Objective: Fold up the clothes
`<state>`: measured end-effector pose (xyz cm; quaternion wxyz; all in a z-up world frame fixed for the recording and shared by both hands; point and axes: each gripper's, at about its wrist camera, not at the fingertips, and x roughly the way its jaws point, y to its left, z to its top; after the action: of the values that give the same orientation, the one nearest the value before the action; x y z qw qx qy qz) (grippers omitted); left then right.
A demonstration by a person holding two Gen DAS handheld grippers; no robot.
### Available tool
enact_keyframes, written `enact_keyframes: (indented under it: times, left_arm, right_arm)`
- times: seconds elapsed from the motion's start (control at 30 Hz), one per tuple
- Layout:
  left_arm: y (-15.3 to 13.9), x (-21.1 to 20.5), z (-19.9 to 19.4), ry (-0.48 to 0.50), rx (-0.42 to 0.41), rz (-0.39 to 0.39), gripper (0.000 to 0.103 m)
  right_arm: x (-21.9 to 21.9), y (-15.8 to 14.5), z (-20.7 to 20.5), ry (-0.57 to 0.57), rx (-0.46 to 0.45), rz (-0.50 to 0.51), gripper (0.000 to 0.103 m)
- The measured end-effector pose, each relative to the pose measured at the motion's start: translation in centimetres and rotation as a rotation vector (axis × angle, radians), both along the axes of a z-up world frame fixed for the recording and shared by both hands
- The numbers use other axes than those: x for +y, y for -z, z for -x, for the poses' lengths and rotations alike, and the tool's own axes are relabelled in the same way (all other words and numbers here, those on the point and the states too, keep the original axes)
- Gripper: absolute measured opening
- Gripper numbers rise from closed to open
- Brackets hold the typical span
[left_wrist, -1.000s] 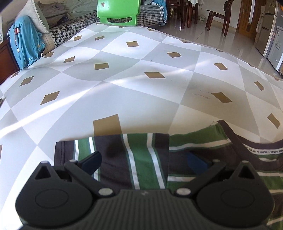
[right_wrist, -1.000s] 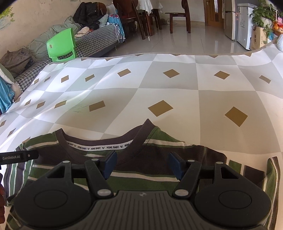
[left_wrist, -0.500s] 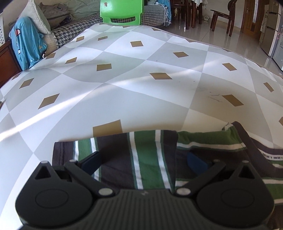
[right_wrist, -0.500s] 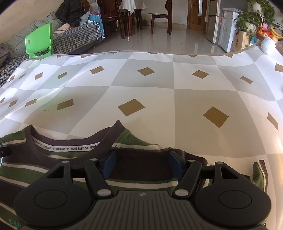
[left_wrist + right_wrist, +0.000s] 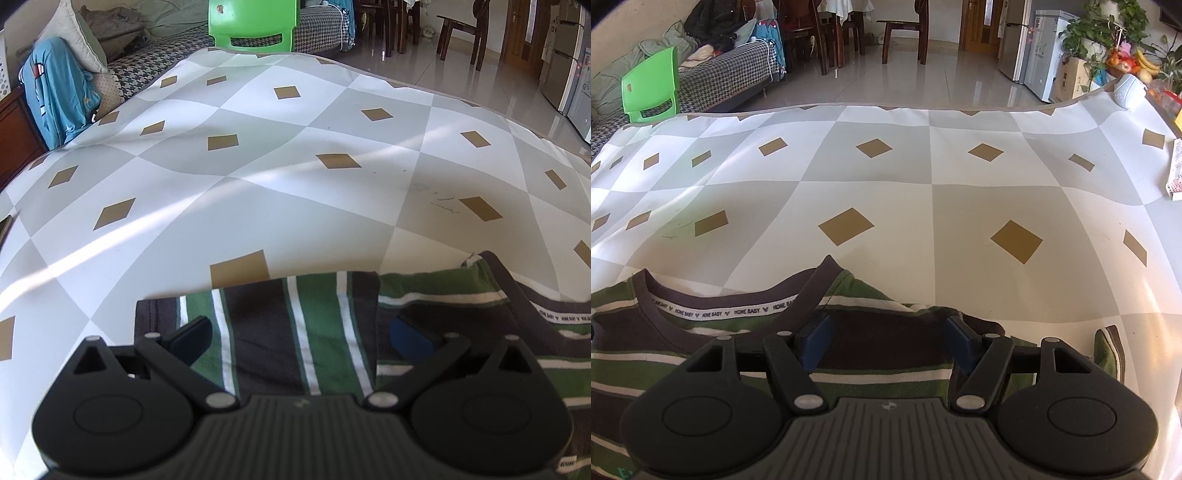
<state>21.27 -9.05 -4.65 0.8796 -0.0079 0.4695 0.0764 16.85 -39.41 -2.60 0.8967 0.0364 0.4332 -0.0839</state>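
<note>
On the far left, a blue garment (image 5: 55, 96) is hanging beside a houndstooth-covered sofa (image 5: 155, 62), and a green plastic chair (image 5: 251, 22) is standing just behind the far edge of the bench (image 5: 295, 192), which is wearing a cloth of grey and white squares with tan diamonds. The striped shirt (image 5: 295, 332), green, dark brown and white, is lying flat on the near part of that bench, a sleeve (image 5: 258, 325) folded in over the body so that its stripes are running away from the camera.

The left gripper (image 5: 299, 336) is hovering over that folded sleeve with its fingers (image 5: 192, 338) spread wide apart, released and grasping nothing; one blue pad is sitting over the sleeve's left part, the other over the shirt body to the right.

Further right, the shirt's neckline (image 5: 738, 306) is showing its printed white tape, facing the far side of the bench. The right gripper (image 5: 886, 339) is poised over the shoulder just right of the collar, its fingers (image 5: 816, 339) also standing apart and released, dark fabric lying between them; whether the pads are touching the cloth I cannot tell. At the far right edge of the bench a small carton (image 5: 1176, 173) is lying, and past it a white appliance (image 5: 1049, 51) and potted plants (image 5: 1108, 33) are standing on the tiled floor.
</note>
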Motion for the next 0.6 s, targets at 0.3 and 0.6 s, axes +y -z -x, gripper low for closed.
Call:
enact_keyframes:
  times: [0.3, 0.6]
  left_arm:
    - [-1.1, 1.5, 2.8, 0.054, 0.024, -0.006, 0.103]
    - [-0.4, 2.2, 4.9, 0.104, 0.060, -0.034, 0.103]
  right_arm:
    - [2.9, -0.5, 1.7, -0.124, 0.034, -0.089, 0.066]
    - [6.4, -0.6, 4.6, -0.301, 0.112, -0.088, 0.066]
